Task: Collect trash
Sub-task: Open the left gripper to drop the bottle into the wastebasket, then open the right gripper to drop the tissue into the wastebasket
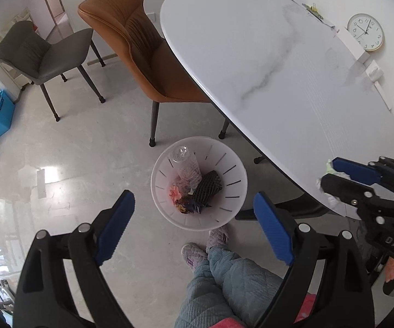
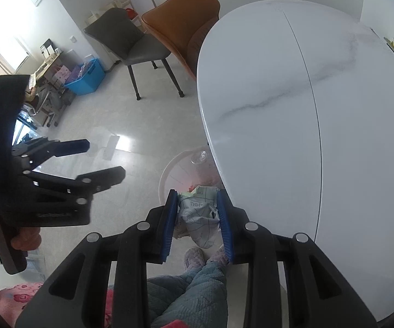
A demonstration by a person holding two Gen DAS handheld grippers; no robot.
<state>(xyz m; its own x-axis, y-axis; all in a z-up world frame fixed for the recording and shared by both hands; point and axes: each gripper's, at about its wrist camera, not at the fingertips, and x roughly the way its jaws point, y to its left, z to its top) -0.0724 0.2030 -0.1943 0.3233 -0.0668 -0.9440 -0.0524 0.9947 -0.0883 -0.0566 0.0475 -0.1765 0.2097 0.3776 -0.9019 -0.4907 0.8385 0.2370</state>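
Left gripper (image 1: 194, 224) wide, empty, above bin (image 1: 235, 164) | right gripper (image 2: 198, 225) clamps wrapper (image 2: 197, 213)

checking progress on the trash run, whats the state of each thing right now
left tool: open, empty, above the bin
right tool: shut on crumpled paper
white bin: upright on floor, partly filled
plastic bottle: lying in bin
table: mostly bare
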